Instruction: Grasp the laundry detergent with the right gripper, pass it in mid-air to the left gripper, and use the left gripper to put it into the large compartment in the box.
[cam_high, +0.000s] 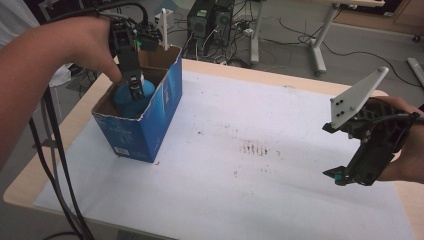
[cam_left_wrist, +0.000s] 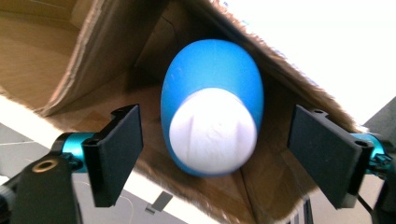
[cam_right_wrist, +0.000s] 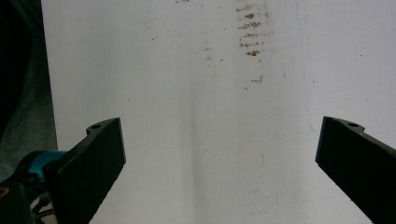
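Your left gripper hangs inside the open blue cardboard box at the left of the table, its jaws spread wide on either side of a blue bottle with a white cap. In the left gripper view neither jaw touches it; there is a clear gap on both sides. The bottle lies in the bottom of the box, its cap end pointing toward your gripper, tucked close to a corner where the cardboard walls meet.

It looks like smooth, rounded plastic, so expect it to be light but slippery: the curved blue body could squirt out of flat jaws if you pinch it off centre. It may also give a little under pressure. The better hold is probably just behind the cap, across the widest part of the body, with the jaws square to it. Watch the box wall beside it, since the cardboard leaves little room for the jaw on that side.

Your right gripper is well apart, held above the white sheet at the right side, jaws wide apart and empty.
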